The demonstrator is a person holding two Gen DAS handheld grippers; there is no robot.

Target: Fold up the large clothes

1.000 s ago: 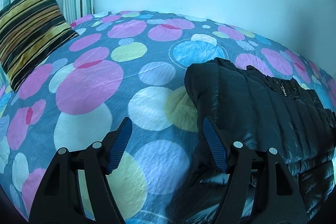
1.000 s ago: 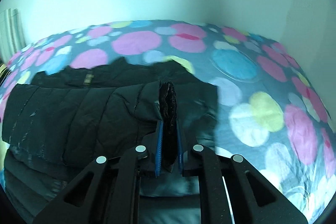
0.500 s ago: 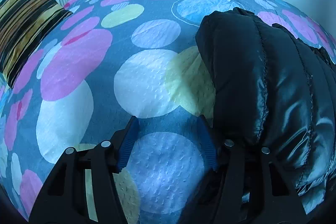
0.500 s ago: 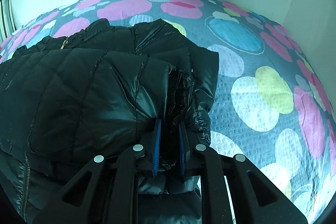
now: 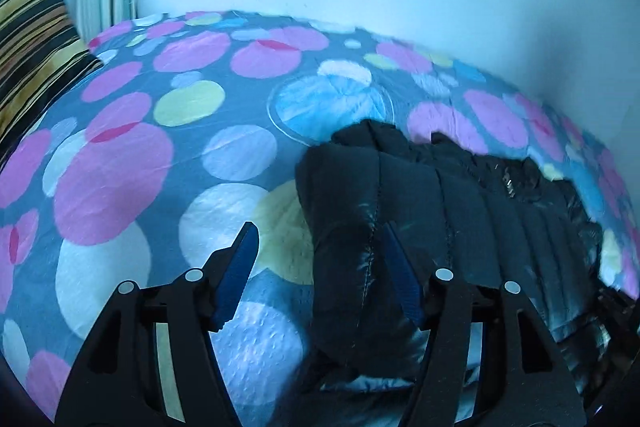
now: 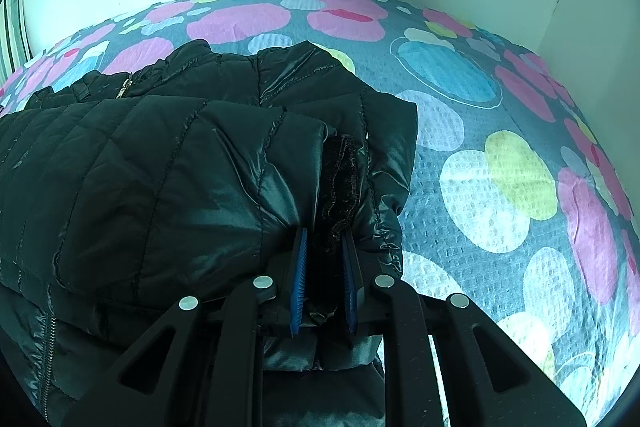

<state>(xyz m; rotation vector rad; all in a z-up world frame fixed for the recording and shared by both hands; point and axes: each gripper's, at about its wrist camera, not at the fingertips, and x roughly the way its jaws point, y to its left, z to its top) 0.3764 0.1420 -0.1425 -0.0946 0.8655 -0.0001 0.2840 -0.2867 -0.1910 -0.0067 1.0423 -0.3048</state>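
I see a bed [image 5: 168, 163] under a blue-grey cover printed with pink, white, yellow and blue circles, pushed against a pale wall. A black quilted jacket [image 5: 460, 211] lies folded directly on it. At the far left, 2 striped pillows [image 5: 32, 43] seem to rest on it, though blur hides their bases.

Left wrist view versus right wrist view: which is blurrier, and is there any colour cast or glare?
Left wrist view: motion-smeared, worst on the striped pillow, with a blue cast. Right wrist view: sharp, quilting stitches on the black jacket readable, greenish cast, soft sheen on its fabric. Both bow the bedspread into a dome.
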